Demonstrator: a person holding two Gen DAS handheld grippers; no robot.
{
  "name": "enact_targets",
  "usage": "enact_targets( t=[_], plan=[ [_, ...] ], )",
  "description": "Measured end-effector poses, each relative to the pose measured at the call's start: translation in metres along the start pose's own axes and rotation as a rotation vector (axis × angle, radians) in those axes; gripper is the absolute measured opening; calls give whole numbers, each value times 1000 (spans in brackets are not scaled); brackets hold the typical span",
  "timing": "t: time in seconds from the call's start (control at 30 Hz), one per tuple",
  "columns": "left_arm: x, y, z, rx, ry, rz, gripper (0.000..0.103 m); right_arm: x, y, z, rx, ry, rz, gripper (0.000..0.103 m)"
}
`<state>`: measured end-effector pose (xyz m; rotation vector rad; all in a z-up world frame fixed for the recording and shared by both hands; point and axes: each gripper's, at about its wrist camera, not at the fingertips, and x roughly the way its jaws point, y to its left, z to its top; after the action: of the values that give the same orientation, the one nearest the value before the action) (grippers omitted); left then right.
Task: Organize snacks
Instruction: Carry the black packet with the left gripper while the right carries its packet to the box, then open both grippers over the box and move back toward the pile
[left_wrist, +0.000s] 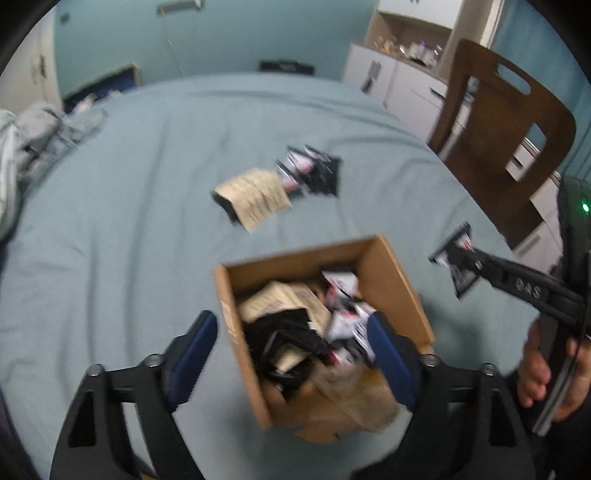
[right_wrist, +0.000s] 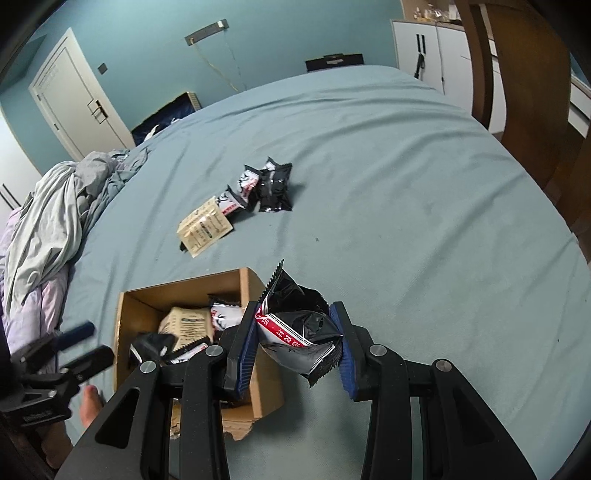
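A cardboard box (left_wrist: 391, 280) (right_wrist: 147, 295) holding several snack packets sits on the blue-grey bed. My left gripper (left_wrist: 291, 354) is open and empty, hovering over the box; it also shows at the left edge of the right wrist view (right_wrist: 86, 343). My right gripper (right_wrist: 297, 345) is shut on a black snack packet with a red band (right_wrist: 299, 332), held just right of the box; the left wrist view shows it to the right of the box (left_wrist: 458, 266). A beige packet (left_wrist: 255, 197) (right_wrist: 205, 227) and black-and-white packets (left_wrist: 312, 170) (right_wrist: 264, 186) lie further out on the bed.
Crumpled grey bedding (right_wrist: 55, 214) lies at the left. A brown wooden chair (left_wrist: 506, 129) stands at the bed's right edge, with white cabinets (left_wrist: 391, 74) behind it. A white door (right_wrist: 74, 107) is in the far left wall.
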<state>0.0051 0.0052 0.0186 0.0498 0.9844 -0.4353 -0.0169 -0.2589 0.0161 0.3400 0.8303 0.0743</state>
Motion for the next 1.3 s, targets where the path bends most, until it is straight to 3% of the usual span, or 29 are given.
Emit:
enact_targets(
  t=[0.2,0.4,0.57,0.7,0.77,0.83,0.87,1.03,1.3],
  plan=[
    [5,15,-1,-10,-7,147,85,-8,14,-8,-61,-32,44,36],
    [9,28,1,-57,11,199,85,-5,38,-19,-187,-17,69,36],
    [14,34,-2,-85,32,202,85,3,42,-21,-204,44,187,37],
    [18,32,-2,-72,45,209,85,8,35,-19,-141,65,264,37],
    [17,30,-1,-68,42,208,85,13,28,-18,-77,74,288,48],
    [17,29,-2,-60,41,210,85,15,19,-14,-36,55,255,72],
    [17,28,-2,-57,42,210,85,15,16,-13,-19,41,235,75],
    [15,26,-1,-58,38,196,85,16,-2,-5,59,14,147,76],
    [13,21,0,-35,28,207,85,17,-2,3,48,-11,29,76]
  ],
)
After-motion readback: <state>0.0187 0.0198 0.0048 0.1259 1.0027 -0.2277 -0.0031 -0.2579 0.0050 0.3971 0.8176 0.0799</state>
